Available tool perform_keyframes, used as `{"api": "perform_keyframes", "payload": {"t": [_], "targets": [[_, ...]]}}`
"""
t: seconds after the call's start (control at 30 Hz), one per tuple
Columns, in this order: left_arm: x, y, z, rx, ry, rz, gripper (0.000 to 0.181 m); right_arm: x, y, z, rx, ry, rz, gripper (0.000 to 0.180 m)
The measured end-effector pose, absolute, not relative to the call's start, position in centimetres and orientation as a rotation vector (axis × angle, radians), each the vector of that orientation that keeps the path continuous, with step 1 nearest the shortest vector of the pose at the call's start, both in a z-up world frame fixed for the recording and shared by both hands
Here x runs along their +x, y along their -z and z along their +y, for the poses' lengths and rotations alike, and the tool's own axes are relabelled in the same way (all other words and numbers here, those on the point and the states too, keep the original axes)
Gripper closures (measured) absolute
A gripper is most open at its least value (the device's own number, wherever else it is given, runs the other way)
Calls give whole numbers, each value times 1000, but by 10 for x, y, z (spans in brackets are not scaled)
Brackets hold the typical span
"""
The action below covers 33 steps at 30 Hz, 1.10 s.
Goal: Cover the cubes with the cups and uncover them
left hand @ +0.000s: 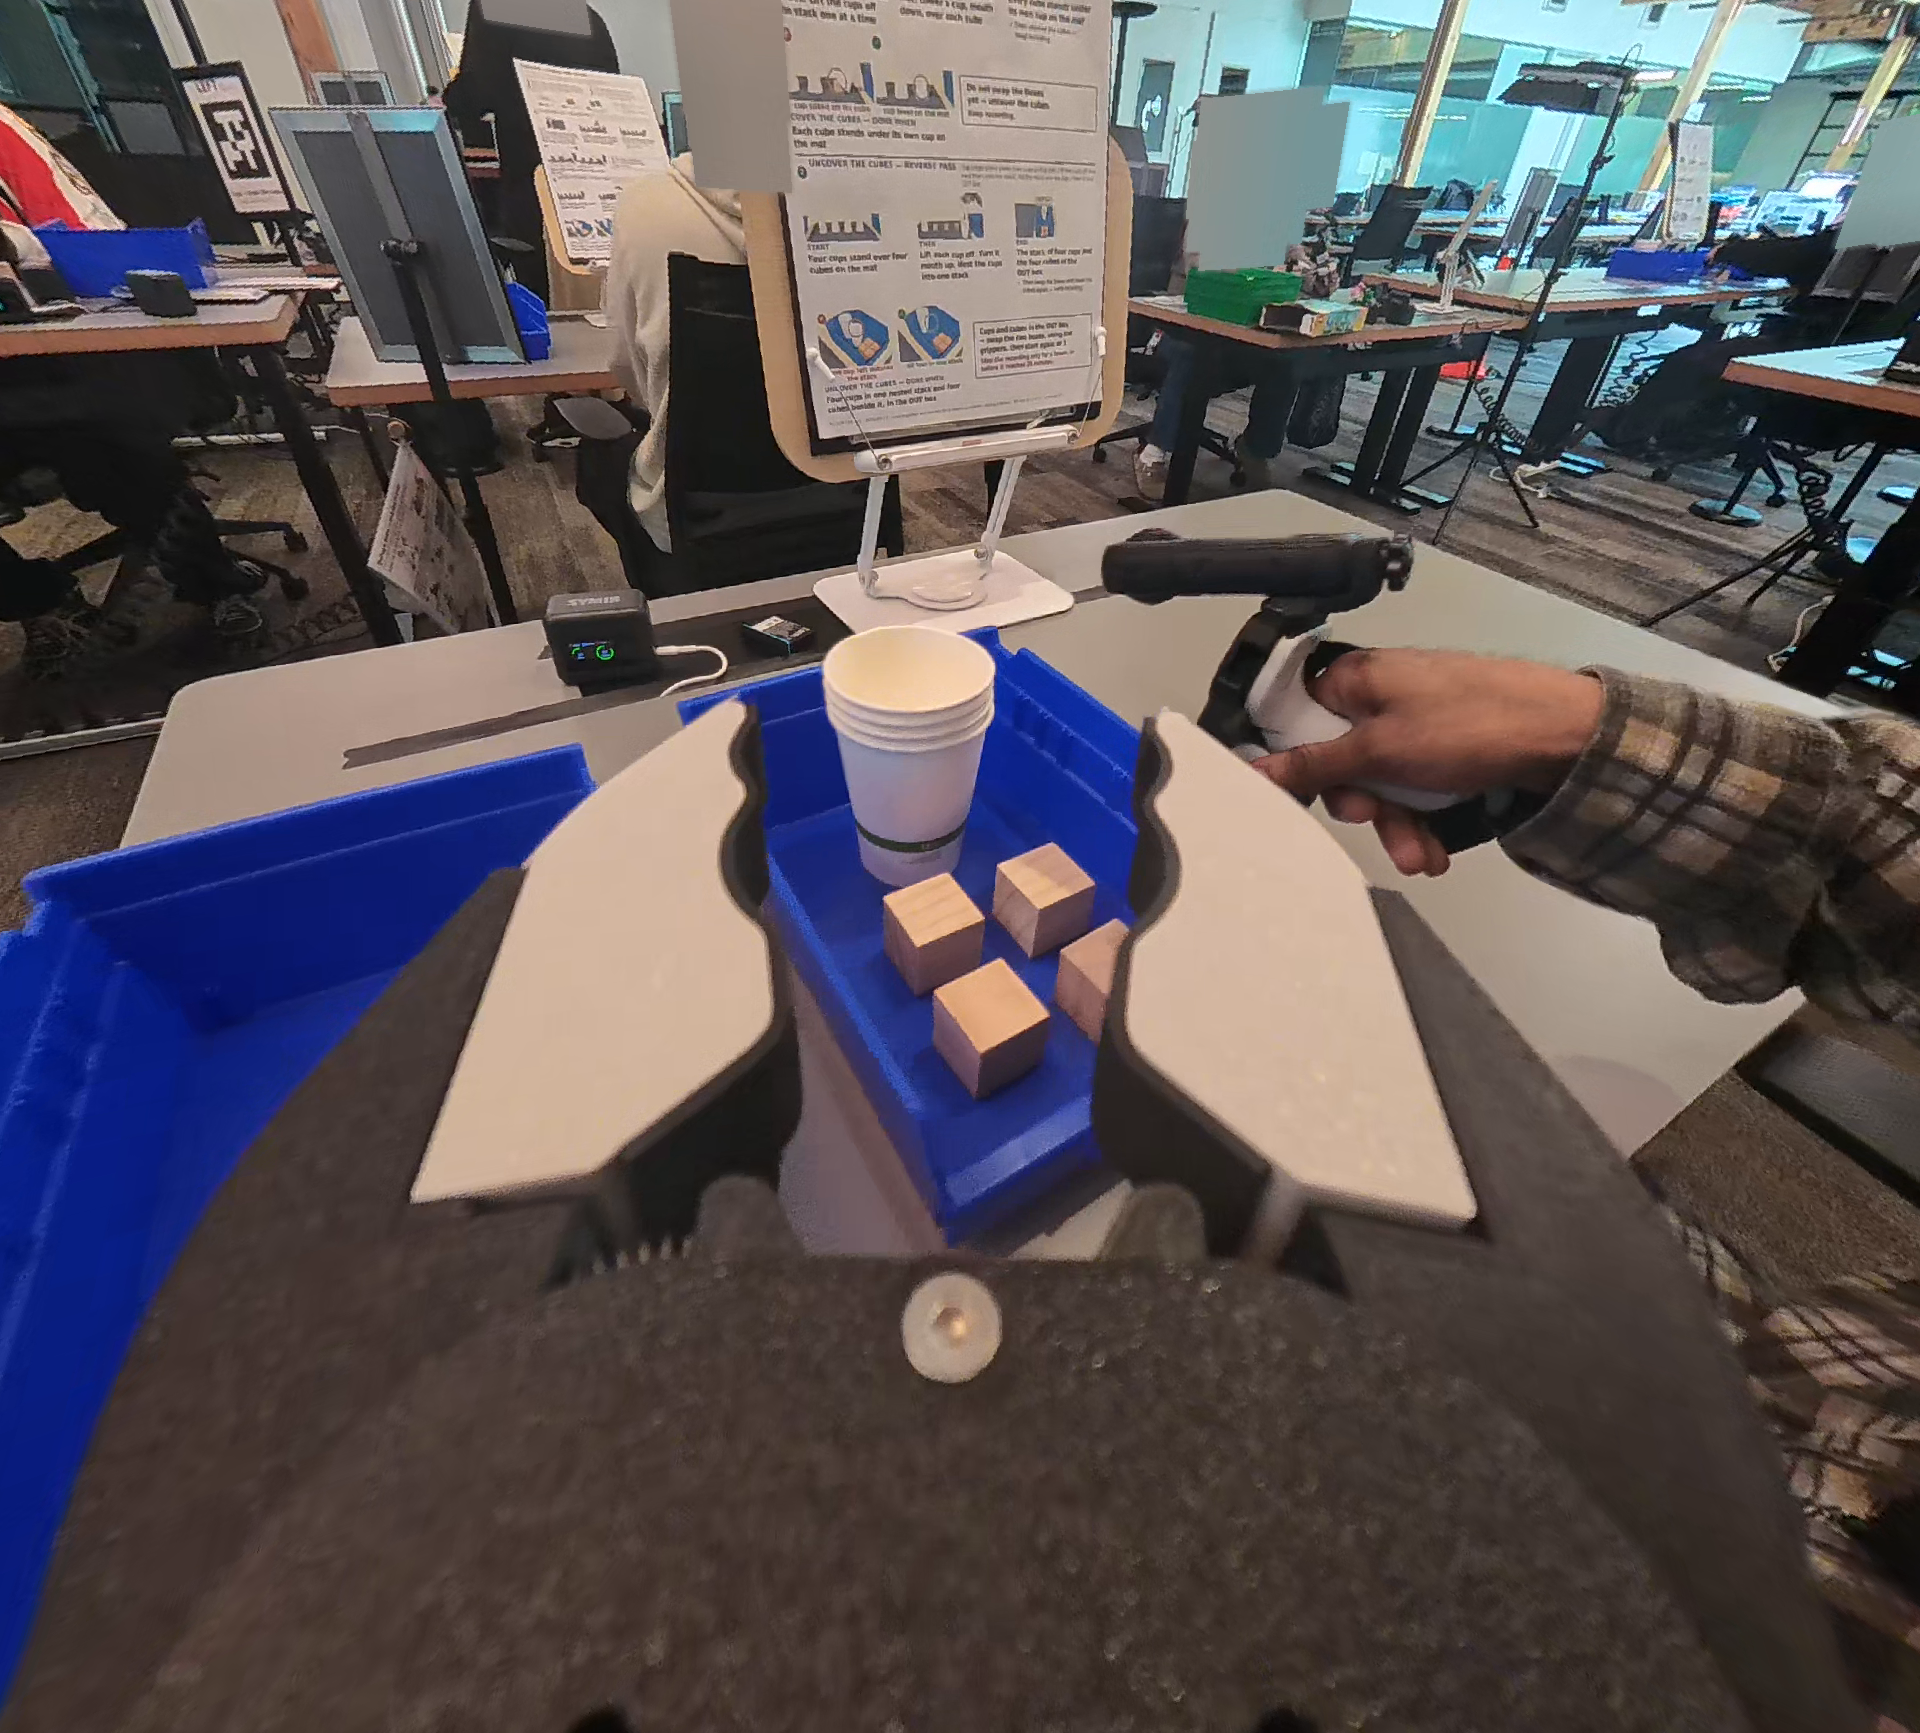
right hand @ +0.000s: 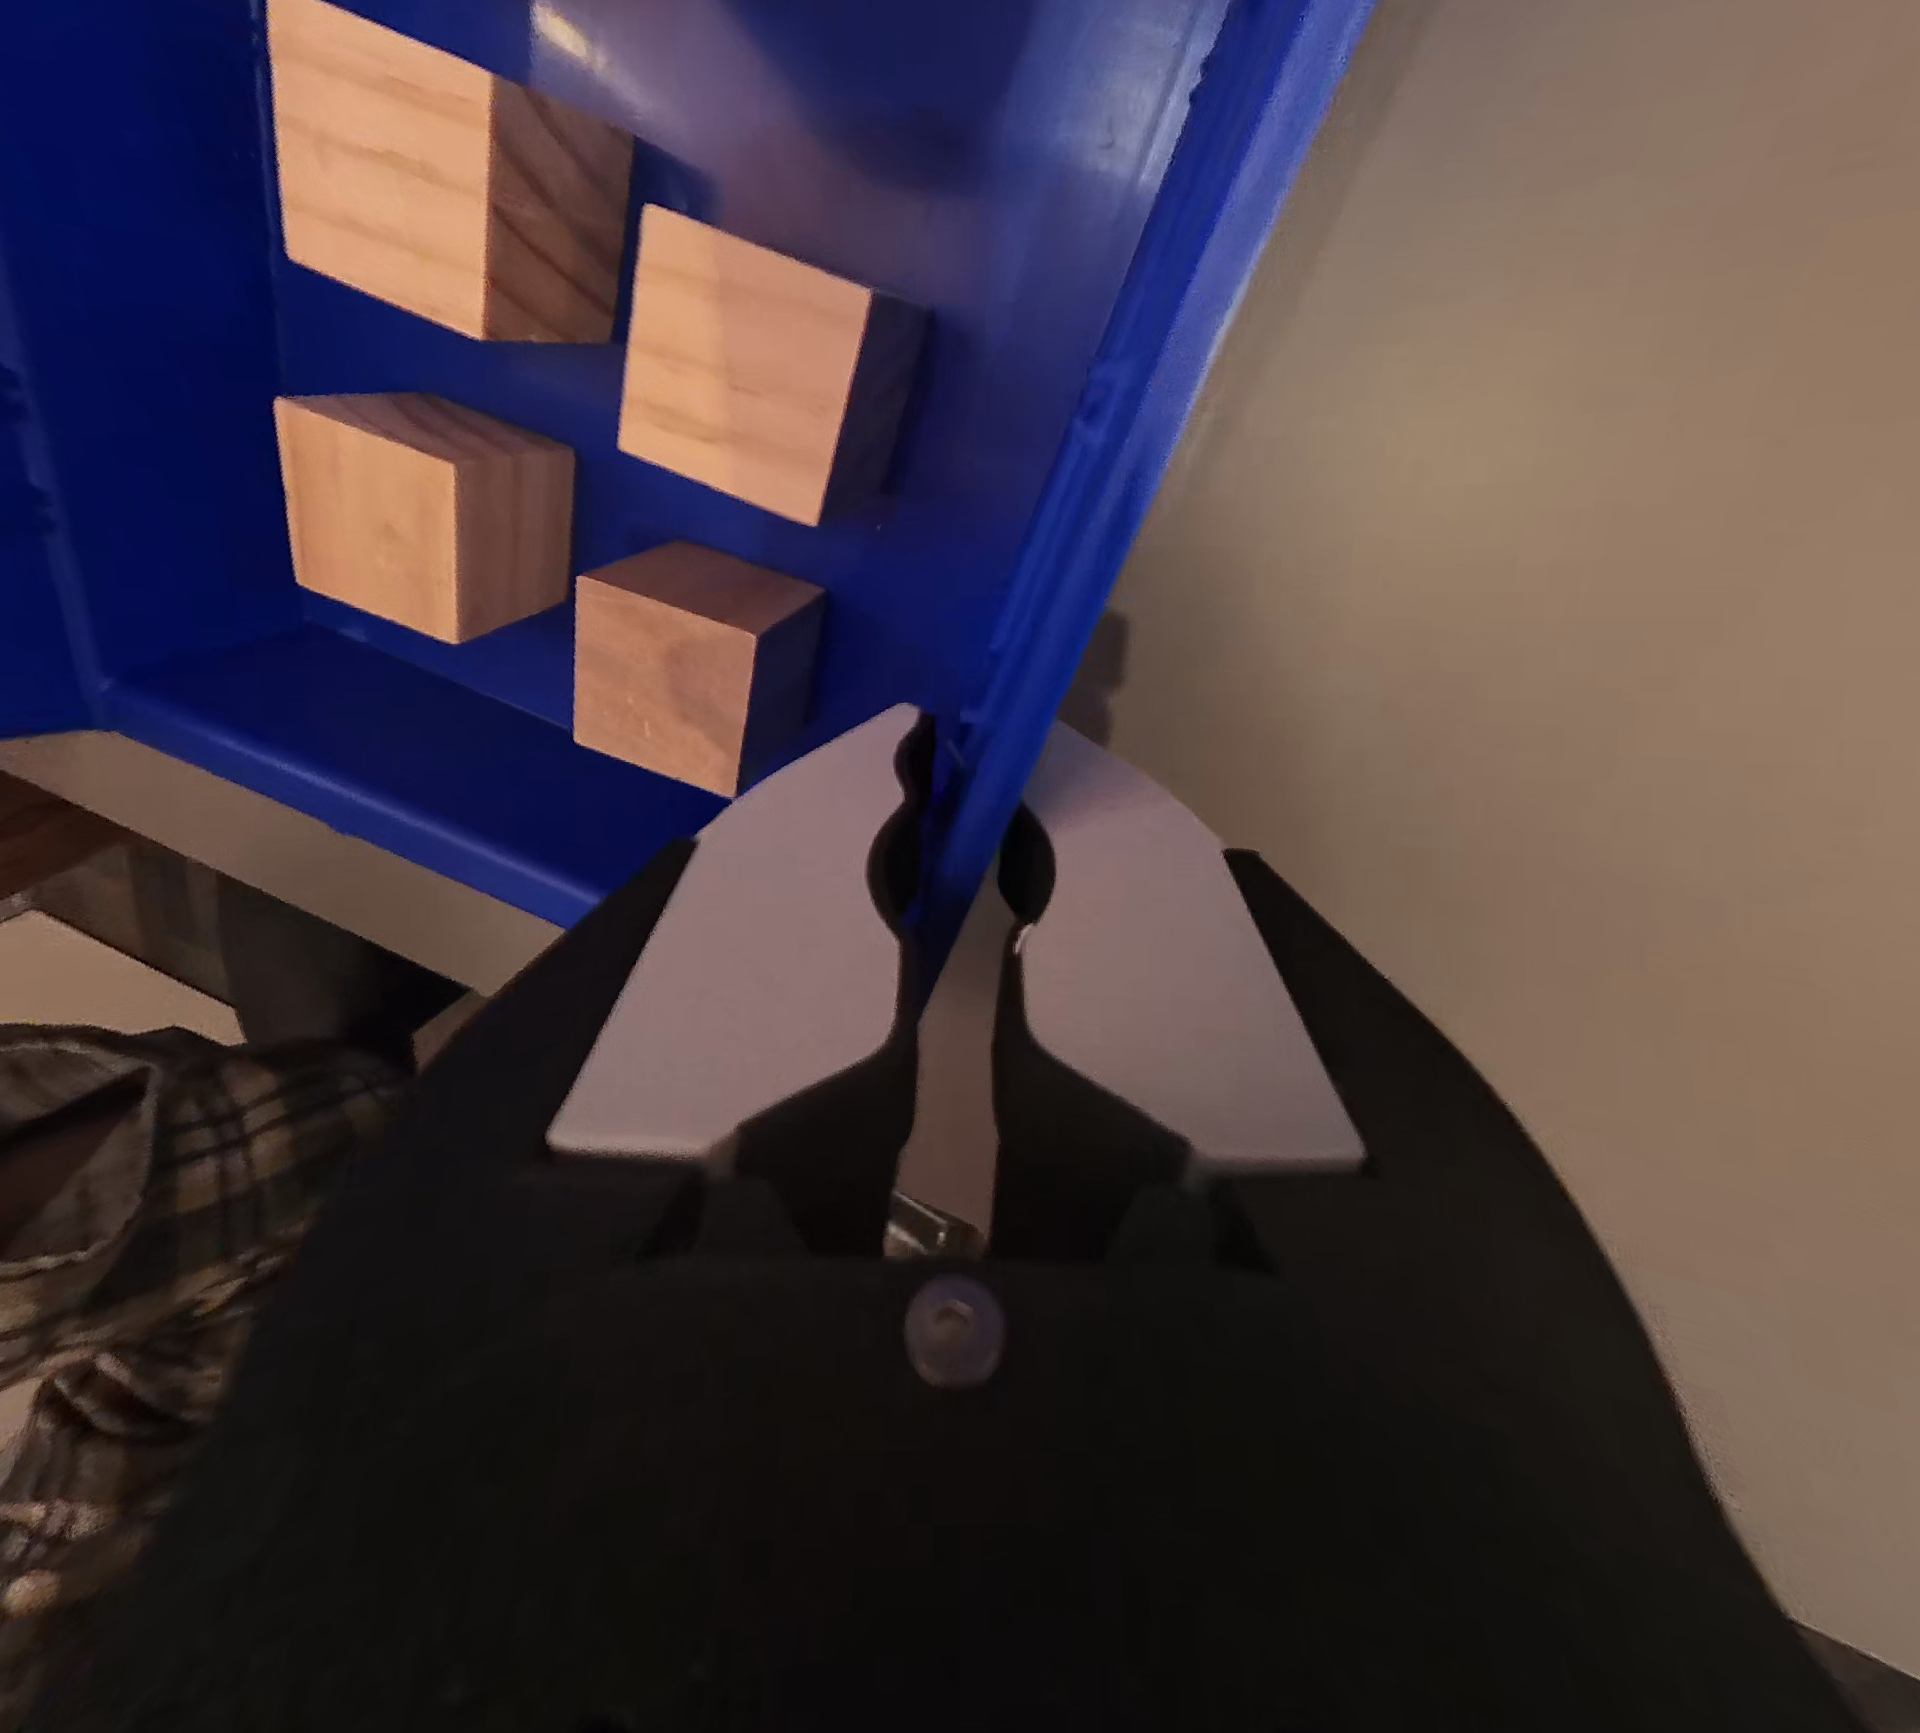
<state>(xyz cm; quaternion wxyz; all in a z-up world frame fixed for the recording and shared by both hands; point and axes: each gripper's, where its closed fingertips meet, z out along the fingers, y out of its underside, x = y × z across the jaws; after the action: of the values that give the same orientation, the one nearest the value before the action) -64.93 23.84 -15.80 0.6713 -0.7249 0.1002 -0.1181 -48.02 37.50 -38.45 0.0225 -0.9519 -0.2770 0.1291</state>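
Progress: we judge the task barely begun; four wooden cubes [left hand: 987,966] and the stack of cups [left hand: 907,748] sit together in the blue bin [left hand: 1049,727] on the bench [left hand: 1507,935], nothing covered.
Left hand-held gripper [left hand: 940,862]: we hover it wide open, empty, before the bin.
Right hand-held gripper [right hand: 961,836]: we clamp it on the bin's wall.
In the way: a second blue bin [left hand: 260,904] just beside; an instruction board [left hand: 935,156] behind.

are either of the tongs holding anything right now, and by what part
The right tongs are shut on the side wall of the blue bin near its front corner. The left tongs are open and hold nothing.
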Motion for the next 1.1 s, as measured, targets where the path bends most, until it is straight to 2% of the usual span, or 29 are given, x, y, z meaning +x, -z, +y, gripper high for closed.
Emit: {"api": "perform_keyframes", "payload": {"t": [0.13, 0.23, 0.37, 0.6, 0.8, 0.93, 1.1], "targets": [[-648, 161, 241, -1643, 265, 232, 112, -497, 382, 360, -2954, -600, -871, 155], [-650, 163, 242, -1650, 251, 230, 109, -495, 374, 353, -2909, -762, -901, 119], [-659, 165, 244, -1660, 209, 203, 103, -474, 355, 352, -2760, -926, -928, 99], [-715, 209, 258, -1858, -30, 42, 94, -389, 322, 341, -2328, -1128, -934, 99], [-726, 290, 265, -2179, -25, 22, 98, -327, 322, 329, -2180, -1277, -815, 118], [-732, 300, 273, -2289, 14, 24, 108, -308, 327, 324, -2152, -1341, -793, 124], [-742, 301, 296, -2499, -41, 76, 112, -297, 335, 323, -2163, -1310, -824, 126]]}}
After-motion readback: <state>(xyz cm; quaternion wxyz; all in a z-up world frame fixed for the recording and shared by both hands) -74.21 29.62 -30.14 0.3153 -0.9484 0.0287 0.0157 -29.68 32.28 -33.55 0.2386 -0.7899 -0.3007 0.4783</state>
